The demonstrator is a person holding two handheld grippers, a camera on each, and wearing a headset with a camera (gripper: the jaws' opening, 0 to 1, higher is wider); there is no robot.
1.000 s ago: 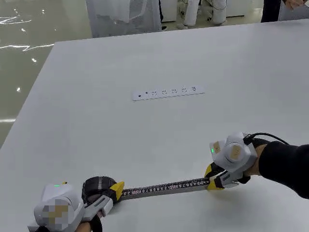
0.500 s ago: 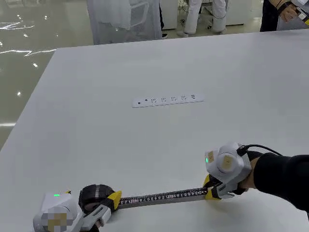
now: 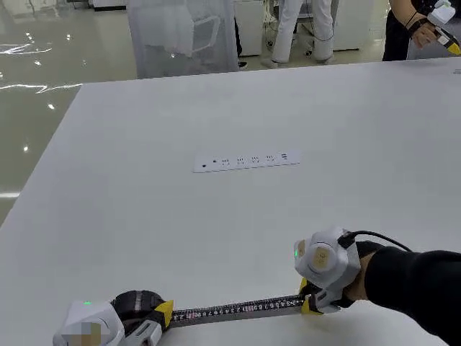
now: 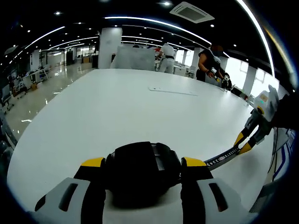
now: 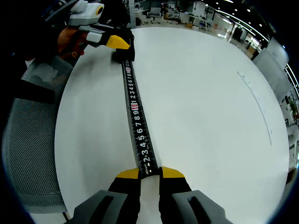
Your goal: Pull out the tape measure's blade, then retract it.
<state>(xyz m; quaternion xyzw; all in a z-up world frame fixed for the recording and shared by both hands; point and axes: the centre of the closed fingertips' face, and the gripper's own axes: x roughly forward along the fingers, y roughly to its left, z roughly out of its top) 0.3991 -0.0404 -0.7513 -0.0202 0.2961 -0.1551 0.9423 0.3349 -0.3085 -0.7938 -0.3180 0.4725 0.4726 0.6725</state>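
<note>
A black tape measure case (image 3: 135, 304) rests on the white table (image 3: 216, 231) near its front edge, and my left gripper (image 3: 153, 318) is shut on it. In the left gripper view the case (image 4: 142, 170) sits between the yellow-tipped jaws of the left gripper (image 4: 142, 163). The numbered blade (image 3: 238, 310) runs out to the right, low over the table. My right gripper (image 3: 308, 301) is shut on the blade's end. In the right gripper view the blade (image 5: 135, 112) stretches from the right gripper (image 5: 150, 173) up to the case (image 5: 124, 52).
A white power strip (image 3: 245, 160) lies flat at mid-table. The table's left edge (image 3: 43, 158) drops to a glossy floor. People stand beyond the far edge, one holding a gripper (image 3: 441, 14). A mesh chair (image 5: 32, 140) stands by the near edge.
The head camera has tilted, so everything sits lower in the picture. My right gripper has drifted a little left with the blade's end. The blade's drawn-out length looks about the same.
</note>
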